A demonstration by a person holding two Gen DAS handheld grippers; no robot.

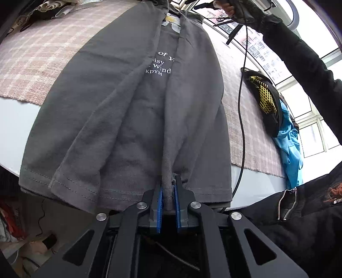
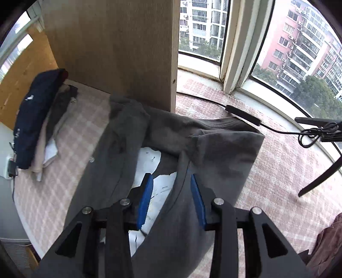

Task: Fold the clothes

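Observation:
A dark grey T-shirt with white lettering lies lengthwise on the pink plaid cloth. Both its sides are folded in toward the middle. My left gripper is shut on the bottom hem, at the near table edge. At the collar end, my right gripper stands open just above the T-shirt. The edge of the right-hand flap and part of the white flower print lie between its blue pads. In the left wrist view a gloved hand holds that gripper at the far end.
A stack of folded clothes sits left of the collar beside a wooden panel. A black-and-yellow garment and a blue one lie at the right edge. A black cable runs along the cloth. Windows lie beyond.

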